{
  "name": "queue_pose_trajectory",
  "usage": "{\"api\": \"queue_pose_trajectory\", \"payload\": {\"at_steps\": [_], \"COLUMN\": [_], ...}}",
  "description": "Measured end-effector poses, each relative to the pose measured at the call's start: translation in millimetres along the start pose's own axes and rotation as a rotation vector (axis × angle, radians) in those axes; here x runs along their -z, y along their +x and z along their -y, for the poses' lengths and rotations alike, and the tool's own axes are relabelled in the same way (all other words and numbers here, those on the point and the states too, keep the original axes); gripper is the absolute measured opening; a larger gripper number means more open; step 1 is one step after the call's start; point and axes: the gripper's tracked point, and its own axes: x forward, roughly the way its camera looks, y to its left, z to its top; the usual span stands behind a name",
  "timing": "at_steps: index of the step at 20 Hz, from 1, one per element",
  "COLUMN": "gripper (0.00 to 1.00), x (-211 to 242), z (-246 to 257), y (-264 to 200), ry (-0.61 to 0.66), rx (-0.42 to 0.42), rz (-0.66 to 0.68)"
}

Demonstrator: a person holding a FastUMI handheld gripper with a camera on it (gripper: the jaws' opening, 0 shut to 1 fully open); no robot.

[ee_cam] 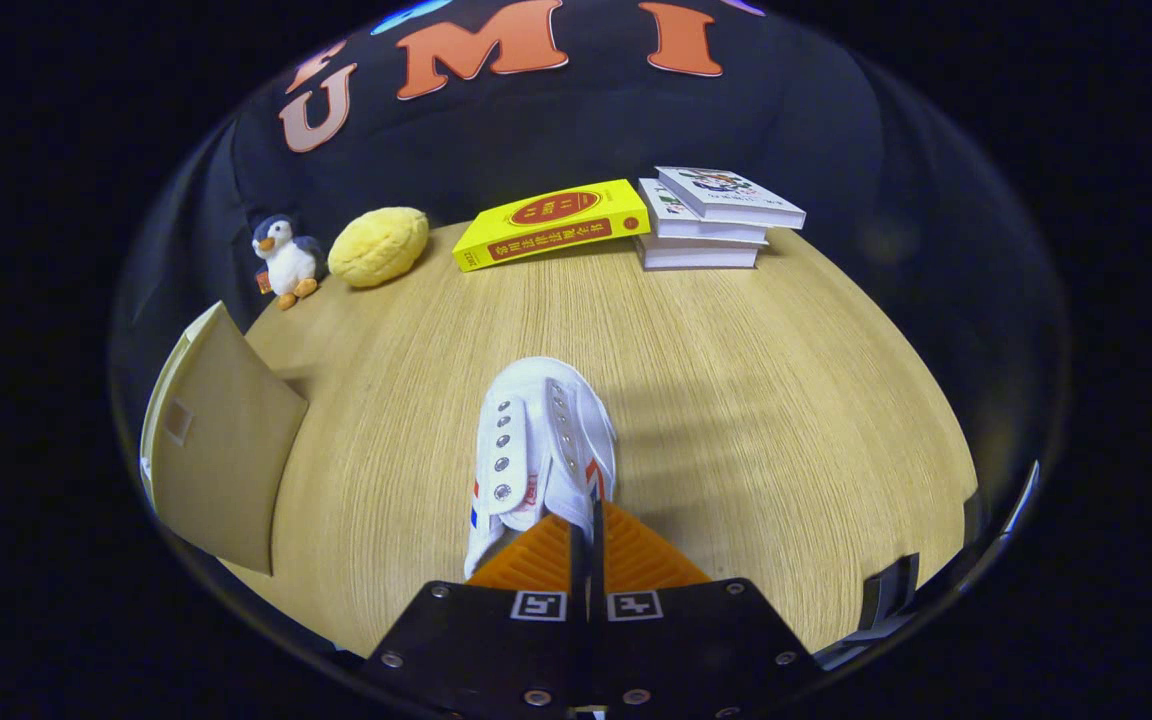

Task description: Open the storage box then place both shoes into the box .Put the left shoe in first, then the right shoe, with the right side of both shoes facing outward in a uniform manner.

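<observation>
My claw (584,535) is clenched on the white shoe (536,450): my two fingers are pressed close together with only a thin slit between them, pinching the shoe's rear edge by the opening. The shoe points straight ahead of the fingers, toe away from me, its metal eyelets in two rows on top and red and blue stripes on its sides. It casts a shadow on the desk (756,400) to its right; I cannot tell whether its sole touches the wood or hangs just above it. To the left of the shoe, well apart from it, the box (221,450) stands at the desk's edge with a tan flap raised. Beyond the shoe, along the far side of the desk by the black cloth wall, sit a small penguin toy (281,258), a yellow cushion (378,245) just beside it, a yellow book (551,222) tilted with one end resting against a stack of books (716,215).
</observation>
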Motion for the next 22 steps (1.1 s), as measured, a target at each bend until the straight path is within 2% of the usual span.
{"api": "queue_pose_trajectory", "payload": {"at_steps": [3,5,6,8,9,11,12,13,14,15,22], "gripper": [0.03,0.15,0.25,0.36,0.40,0.40,0.37,0.28,0.10,0.03,0.00], "x": [3.4,4.0,6.2,6.2,4.1,1.8,-0.6,-3.0,-4.0,-4.4,-31.6], "z": [-4.8,-3.0,0.4,2.2,2.8,2.5,1.3,9.0,15.8,13.8,-6.1], "y": [5.9,13.1,18.1,19.6,23.6,24.8,24.9,27.2,28.2,28.4,10.5], "ry": [-0.001,-0.043,-0.077,-0.139,-0.158,-0.148,-0.107,-0.076,-0.044,-0.019,0.080], "rx": [-0.022,-0.011,0.000,0.010,0.008,-0.014,-0.018,0.007,0.030,0.029,-0.038], "rz": [-0.006,-0.011,-0.021,-0.024,-0.010,0.015,0.025,0.037,0.037,0.029,0.073]}}
